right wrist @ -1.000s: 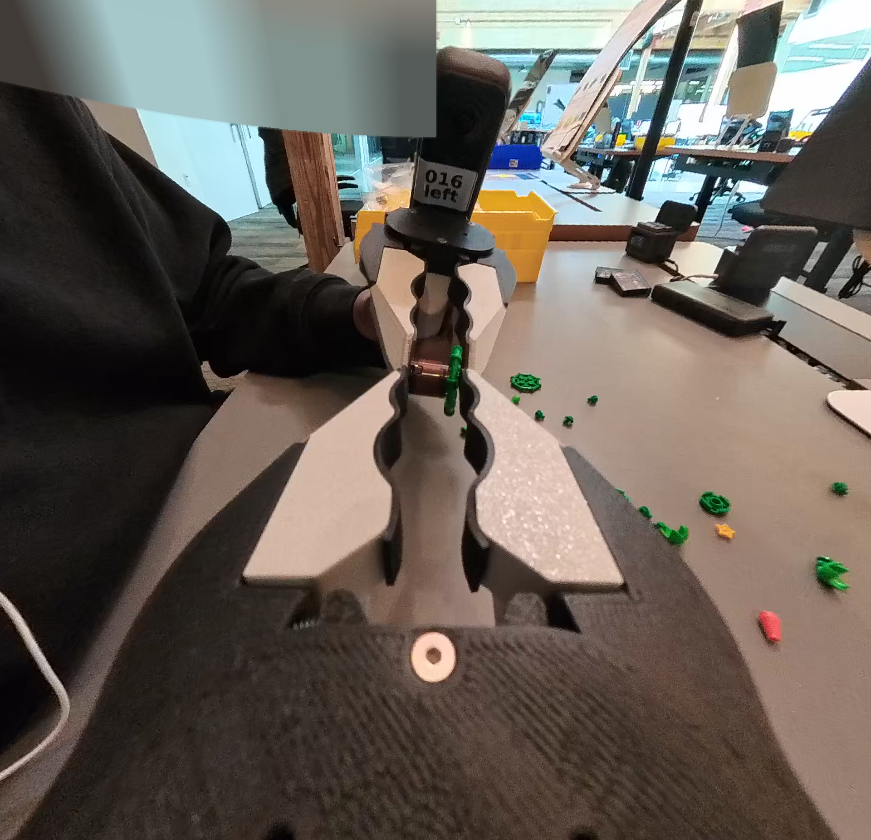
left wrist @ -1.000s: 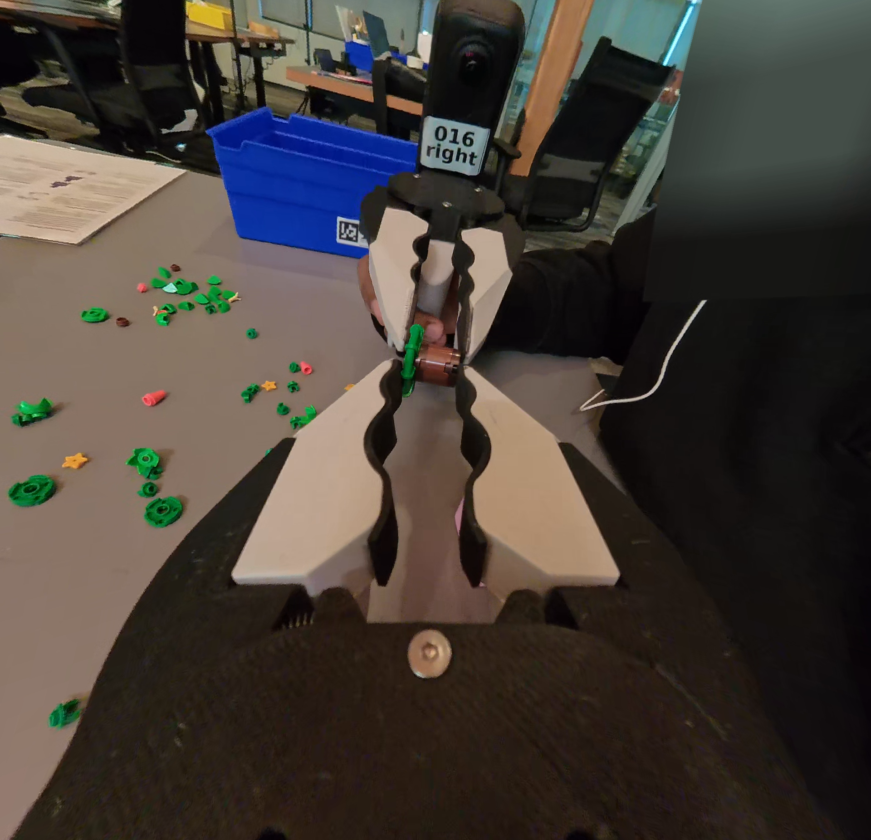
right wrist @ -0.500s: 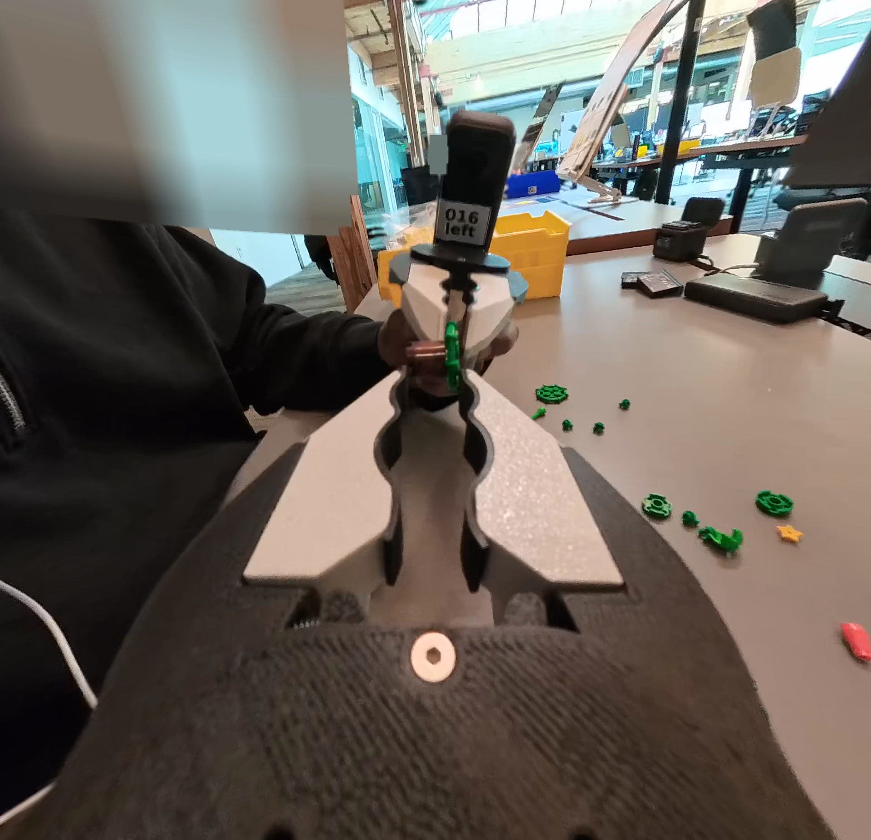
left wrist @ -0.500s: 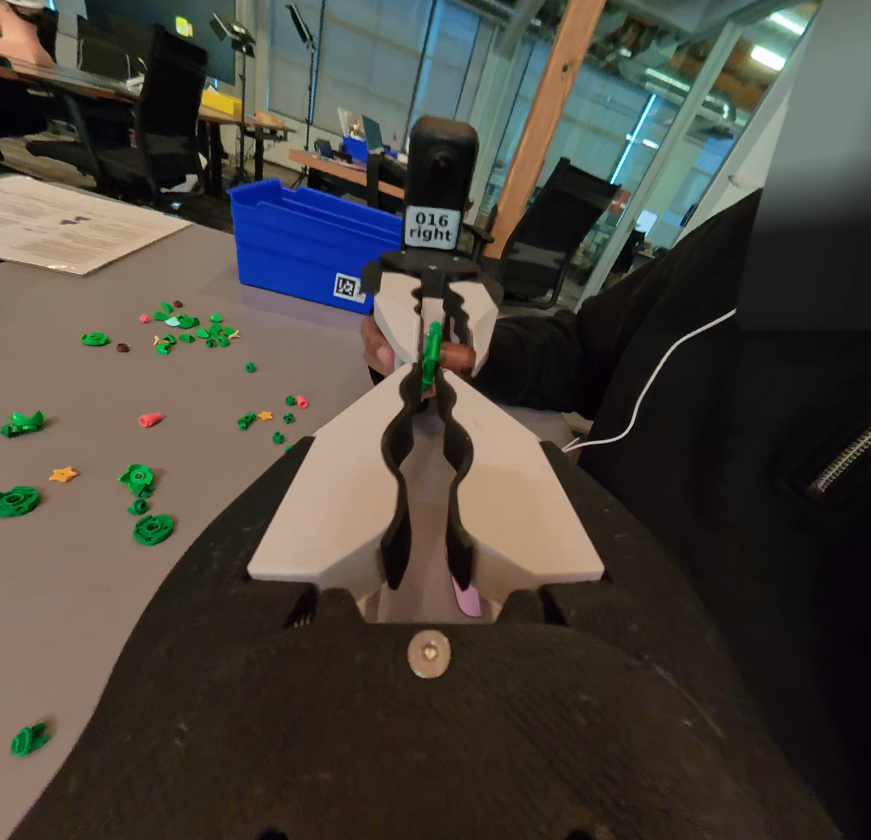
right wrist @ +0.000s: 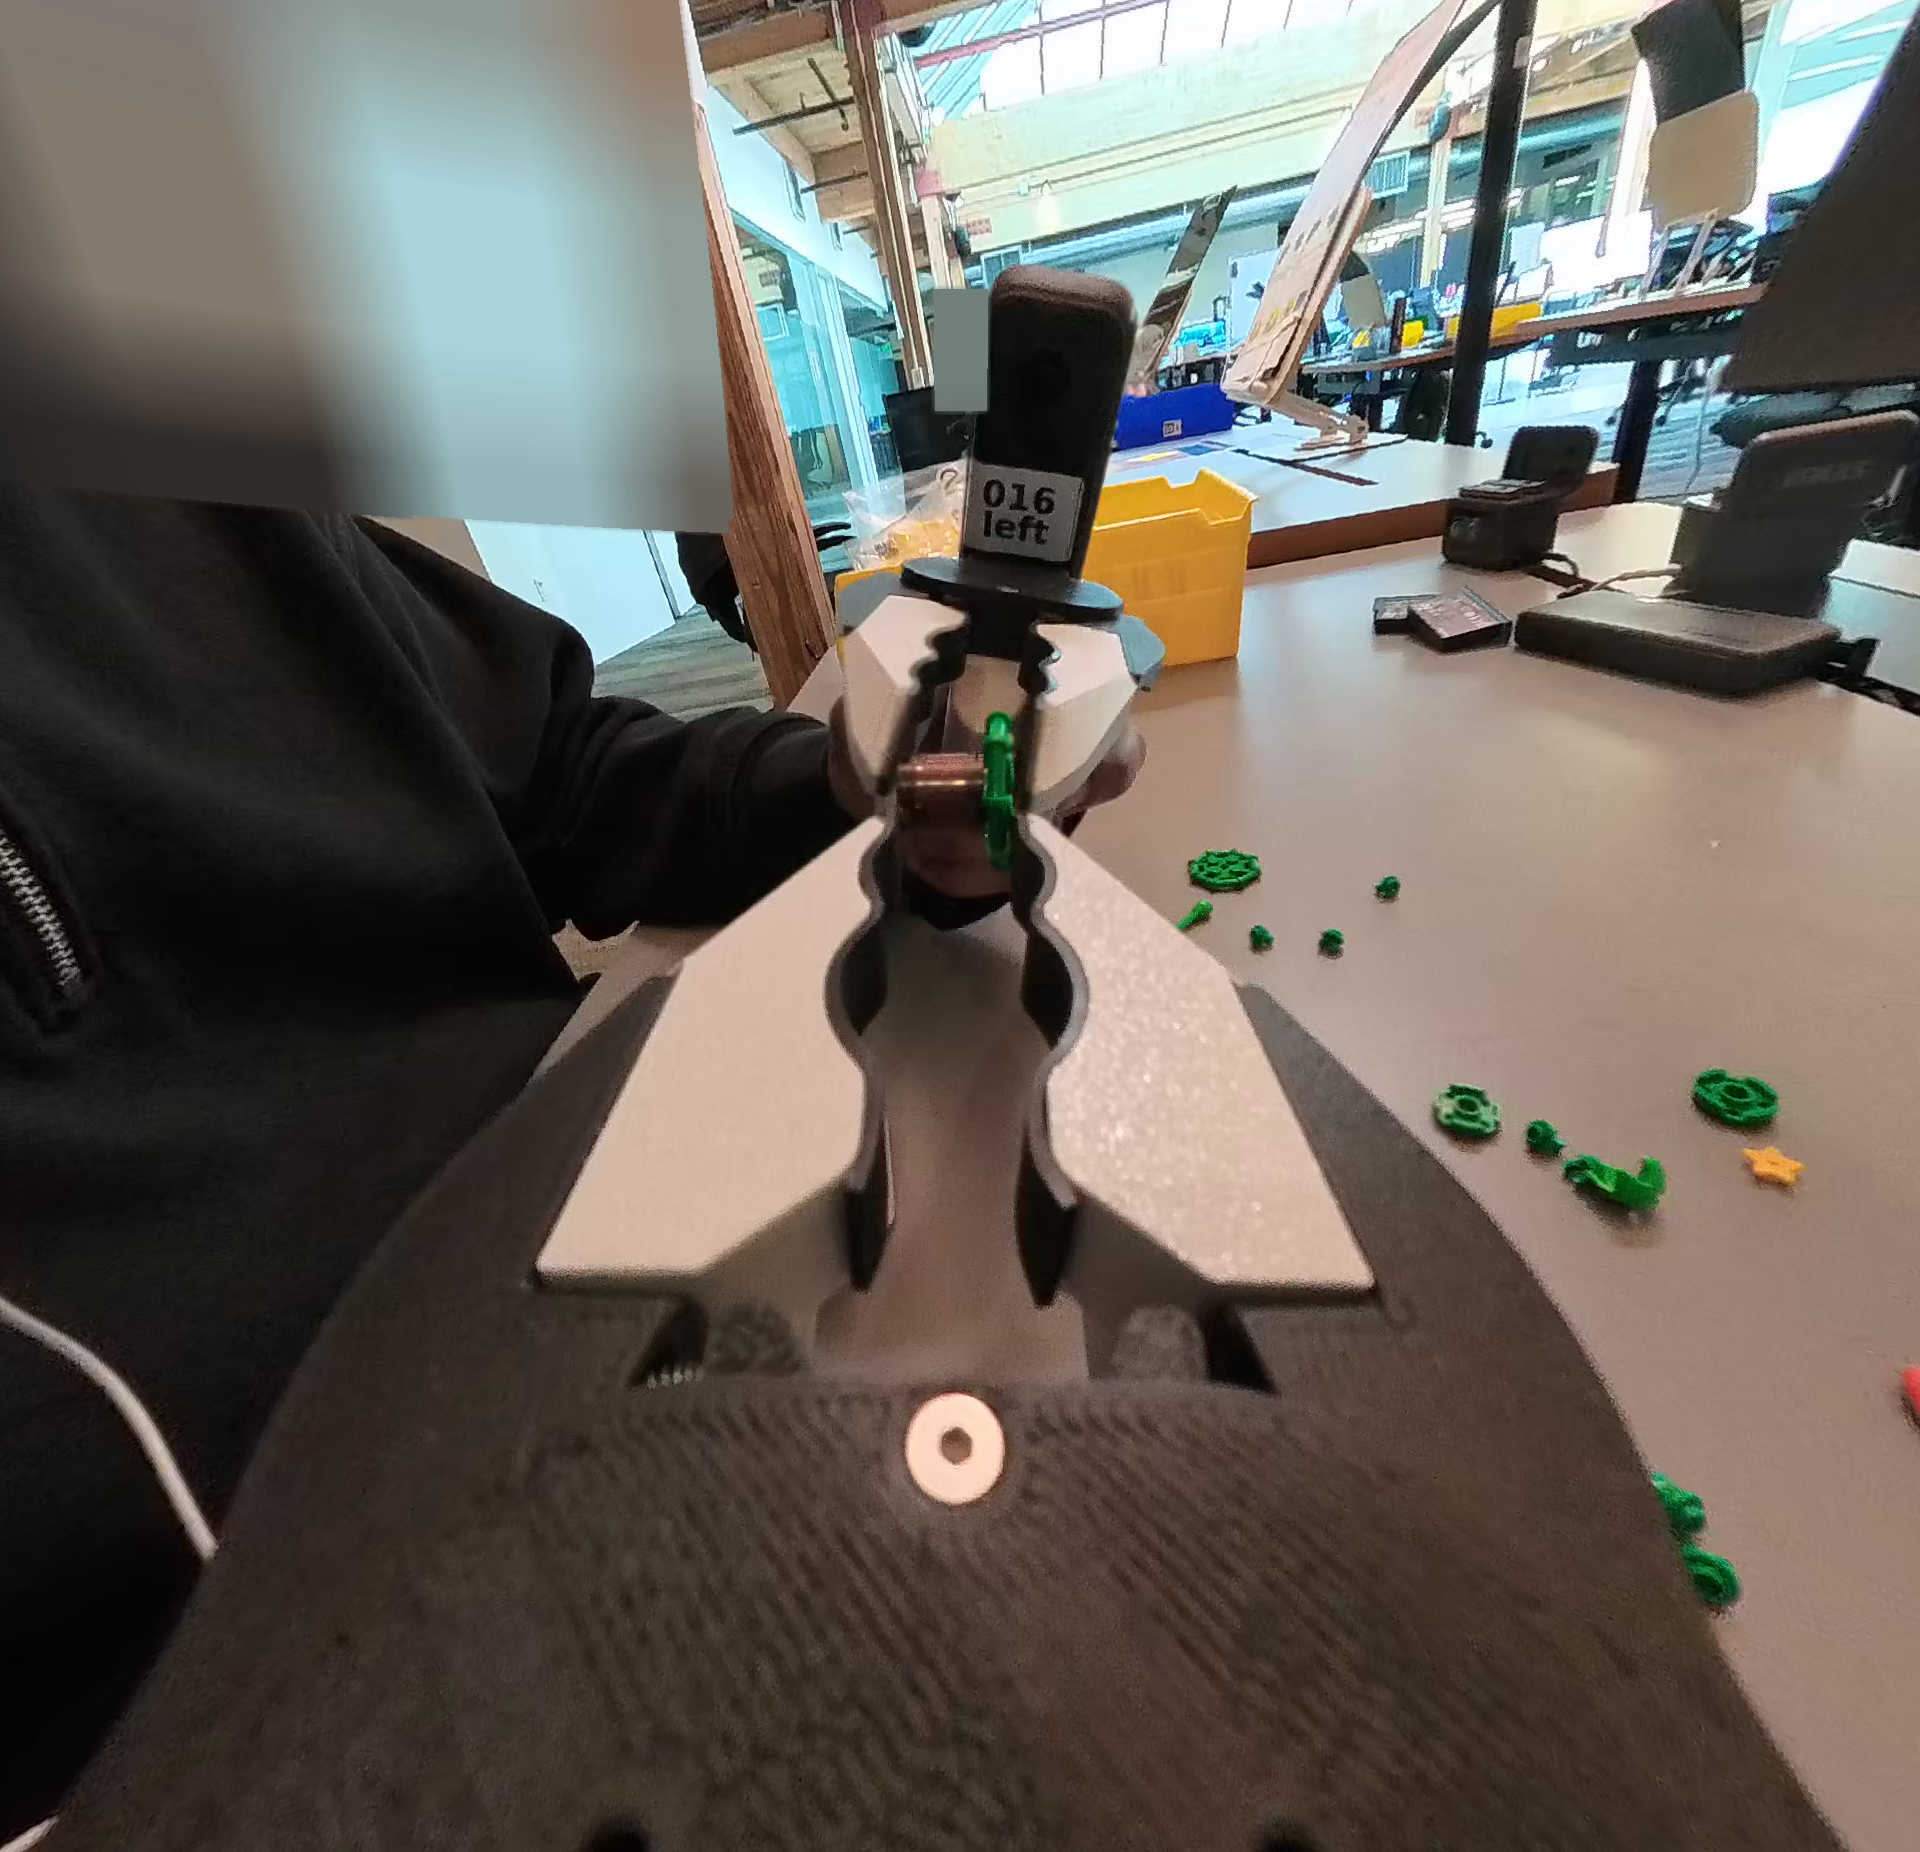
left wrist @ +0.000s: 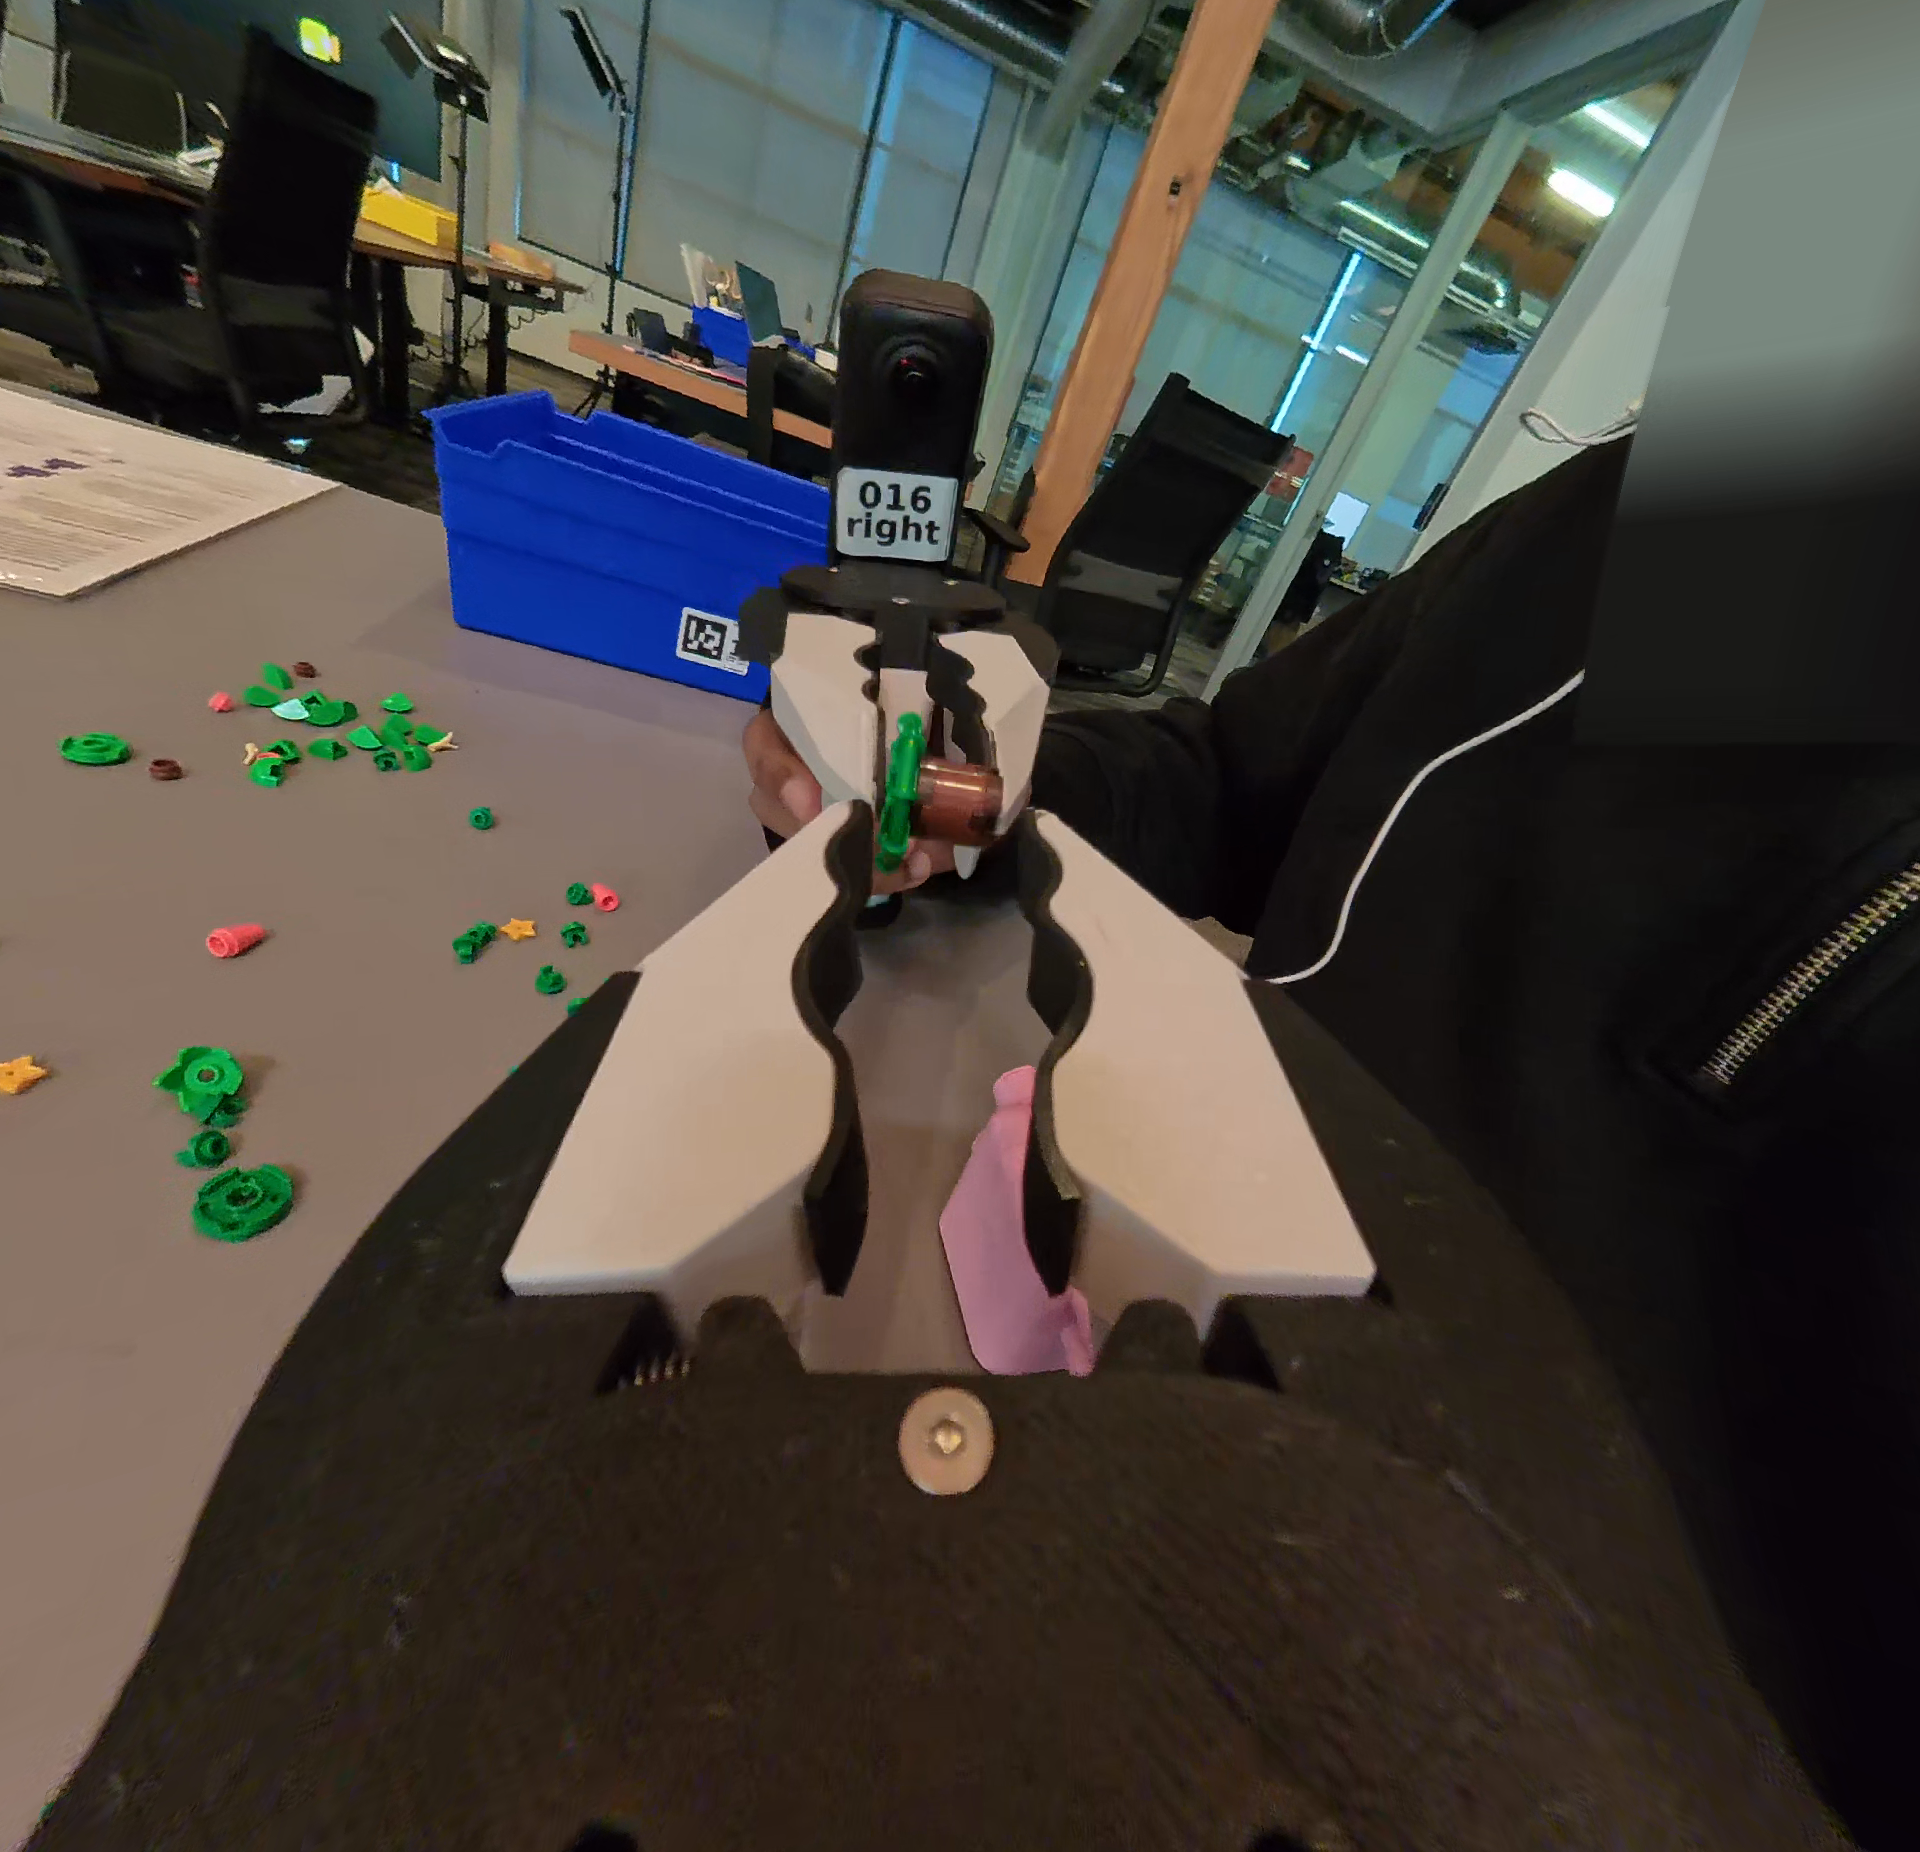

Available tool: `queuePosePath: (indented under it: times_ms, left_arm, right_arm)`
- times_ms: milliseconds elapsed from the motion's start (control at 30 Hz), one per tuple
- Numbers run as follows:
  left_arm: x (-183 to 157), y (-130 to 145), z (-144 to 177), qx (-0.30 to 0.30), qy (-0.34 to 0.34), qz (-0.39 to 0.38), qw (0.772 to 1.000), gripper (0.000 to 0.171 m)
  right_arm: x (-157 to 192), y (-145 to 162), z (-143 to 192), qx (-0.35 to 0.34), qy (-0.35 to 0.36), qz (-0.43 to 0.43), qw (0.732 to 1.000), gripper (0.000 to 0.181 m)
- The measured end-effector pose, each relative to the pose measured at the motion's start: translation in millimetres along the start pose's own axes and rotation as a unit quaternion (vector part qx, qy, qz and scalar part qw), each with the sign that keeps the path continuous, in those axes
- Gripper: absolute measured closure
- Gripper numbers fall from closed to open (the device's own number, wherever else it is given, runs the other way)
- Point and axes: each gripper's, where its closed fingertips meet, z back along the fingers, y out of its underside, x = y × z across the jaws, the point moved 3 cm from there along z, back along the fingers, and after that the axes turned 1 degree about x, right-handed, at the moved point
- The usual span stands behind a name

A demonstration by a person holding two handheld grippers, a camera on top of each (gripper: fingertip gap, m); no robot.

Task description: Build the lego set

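A short brown cylinder (left wrist: 961,792) with a green toothed piece (left wrist: 899,784) on one end hangs in the air between the two grippers, which face each other tip to tip. My right gripper (right wrist: 954,844) is shut on this assembly end to end; the cylinder (right wrist: 935,784) and the green piece (right wrist: 997,794) sit at its tips. My left gripper (left wrist: 940,831) is open, with its fingertips on either side of the assembly and apart from it. A hand behind each gripper partly hides the background.
Loose green pieces (left wrist: 239,1200), a pink cone (left wrist: 237,938) and orange stars lie on the grey table (left wrist: 520,742) at left. A blue bin (left wrist: 582,545) and a paper sheet (left wrist: 104,493) stand behind. A pink piece (left wrist: 997,1231) shows under my left fingers. A yellow bin (right wrist: 1174,555) and dark devices (right wrist: 1662,639) are far right. My two grippers' fingertips are within a few centimetres of each other.
My left gripper's jaws were narrow half a second ago and have now spread wide. Both grippers have risen from the table. The right gripper's jaw gap has not changed.
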Motion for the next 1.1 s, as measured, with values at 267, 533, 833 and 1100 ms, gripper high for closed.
queuePosePath:
  times_ms: [267, 533, 833, 1100]
  left_arm:
    - [1.0, 1.9, 0.8, 0.011, -0.001, 0.001, 1.0, 0.155]
    - [-1.0, 1.2, 0.1, 0.025, 0.004, 0.005, 1.0, 0.155]
    - [22.8, 12.3, 3.8, 0.013, 0.016, 0.141, 0.99, 0.119]
    - [16.4, 27.8, -5.0, 0.068, 0.026, 0.12, 0.99, 0.153]
  right_arm:
    - [0.2, 0.7, -1.6, -0.001, 0.004, 0.009, 1.0, 0.162]
    - [2.9, -0.9, -1.8, 0.021, 0.015, 0.038, 0.999, 0.162]
    - [-12.3, 13.7, 1.8, 0.132, 0.153, 0.277, 0.939, 0.162]
    - [3.0, 23.0, -13.8, 0.228, 0.245, 0.618, 0.711, 0.162]
